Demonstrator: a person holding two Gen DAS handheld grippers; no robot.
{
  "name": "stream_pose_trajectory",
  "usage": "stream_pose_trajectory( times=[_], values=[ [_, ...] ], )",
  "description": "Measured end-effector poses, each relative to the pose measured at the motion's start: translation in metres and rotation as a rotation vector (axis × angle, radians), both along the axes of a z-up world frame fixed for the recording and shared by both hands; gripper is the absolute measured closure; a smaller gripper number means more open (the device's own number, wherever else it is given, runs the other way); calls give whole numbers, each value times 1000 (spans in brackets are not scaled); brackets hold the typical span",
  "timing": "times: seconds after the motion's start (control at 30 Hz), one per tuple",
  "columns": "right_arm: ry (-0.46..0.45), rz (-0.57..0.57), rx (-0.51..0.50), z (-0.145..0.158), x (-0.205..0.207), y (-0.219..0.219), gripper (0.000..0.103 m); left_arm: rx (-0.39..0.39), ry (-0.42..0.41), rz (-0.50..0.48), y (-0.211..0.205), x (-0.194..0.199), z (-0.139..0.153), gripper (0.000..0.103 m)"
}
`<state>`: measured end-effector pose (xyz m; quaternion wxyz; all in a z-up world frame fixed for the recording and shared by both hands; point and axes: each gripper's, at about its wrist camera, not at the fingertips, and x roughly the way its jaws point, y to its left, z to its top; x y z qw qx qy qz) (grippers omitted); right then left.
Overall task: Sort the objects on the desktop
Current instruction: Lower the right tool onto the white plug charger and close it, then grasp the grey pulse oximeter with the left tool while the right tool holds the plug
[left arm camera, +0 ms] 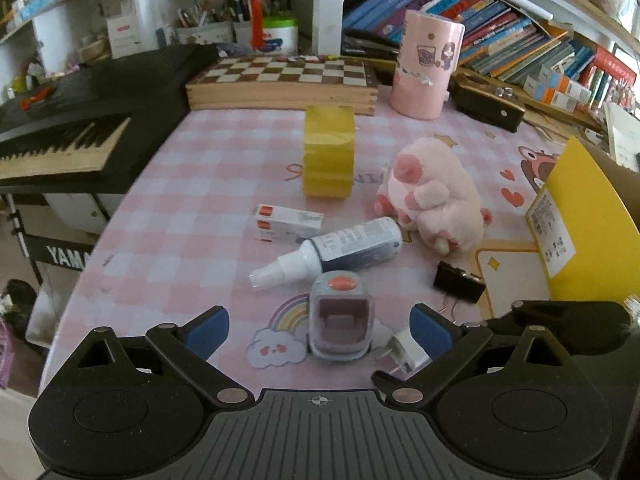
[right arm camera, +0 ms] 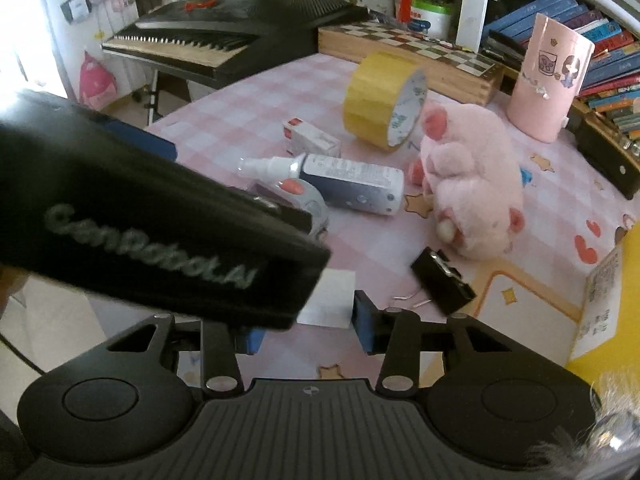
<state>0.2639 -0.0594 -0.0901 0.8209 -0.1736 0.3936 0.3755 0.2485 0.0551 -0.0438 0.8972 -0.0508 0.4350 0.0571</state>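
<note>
The left wrist view looks straight down on a small grey-blue clip-shaped device with a coral button (left arm camera: 340,318). It stands on the pink checked surface (left arm camera: 192,208), between the blue pads of the left hand-held gripper (left arm camera: 320,326). That hand-held gripper's jaws are spread wide and neither pad touches the device. Just beside the right-hand pad lies a white plug adapter with two metal prongs (left arm camera: 404,352).

In the right wrist view the same adapter shows only as a plain white block with its prongs out of sight. It sits between the fingertips of the right hand-held gripper (right arm camera: 306,334). The long black body of the left hand-held gripper crosses this view and covers most of the grey-blue device. It also covers the adapter's left edge and much of the right hand-held gripper's left pad. The right pad (right arm camera: 365,328) meets the adapter's edge, and the jaws are fairly narrow. Whether they actually clamp it I cannot tell.

Both views show these things:
- a white-capped spray bottle with a dark label (left arm camera: 340,252), lying on its side
- a small white carton with red marks (left arm camera: 286,222)
- a yellow tape roll standing on edge (left arm camera: 328,156)
- a pink plush toy (left arm camera: 436,200)
- a black binder clip (left arm camera: 460,286)

The tape roll's printed inner core faces only the right camera.
</note>
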Motion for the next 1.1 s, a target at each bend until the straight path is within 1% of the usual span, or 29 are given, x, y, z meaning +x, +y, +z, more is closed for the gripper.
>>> stream_pose_trajectory(
  times=[0.1, 0.13, 0.23, 0.3, 0.33, 0.37, 0.43, 0.47, 0.53, 0.6, 0.63, 0.73, 0.87, 0.97, 1.1],
  values=[
    [5, -39, -14, 5, 3, -16, 62, -24, 4, -15, -3, 10, -5, 7],
    [6, -52, -20, 6, 3, -21, 62, -29, 11, -20, -4, 14, -8, 9],
    [17, -100, -33, 11, 4, -36, 62, -41, 49, -27, -9, 23, -18, 16],
    [20, -130, -29, 14, 2, -43, 62, -40, 70, -43, -12, 27, -25, 18],
    [18, -142, -27, 16, 1, -45, 62, -32, 79, -54, -14, 28, -29, 22],
    [17, -154, -25, 17, -1, -47, 62, -19, 87, -66, -16, 30, -32, 28],
    [16, -170, -16, 20, -4, -49, 62, 11, 97, -86, -19, 30, -37, 37],
    [13, -178, -14, 21, -4, -49, 62, 41, 84, -99, -21, 29, -38, 39],
    [11, -189, -12, 23, -6, -49, 62, 53, 65, -118, -22, 28, -38, 41],
    [12, -201, -9, 24, -7, -49, 62, 56, 47, -127, -22, 27, -38, 50],
    [13, -205, -8, 24, -8, -49, 62, 61, 36, -136, -22, 26, -37, 62],
    [11, -219, -3, 27, -12, -49, 62, 52, 30, -151, -21, 23, -34, 62],
    [-3, -236, 3, 31, -18, -49, 62, 37, -16, -162, -18, 10, -20, 62],
    [2, -248, 13, 33, -21, -49, 62, 10, -50, -167, -14, -1, -7, 62],
    [6, -256, 29, 37, -27, -48, 62, -32, -75, -166, -7, -16, 8, 62]
  ],
)
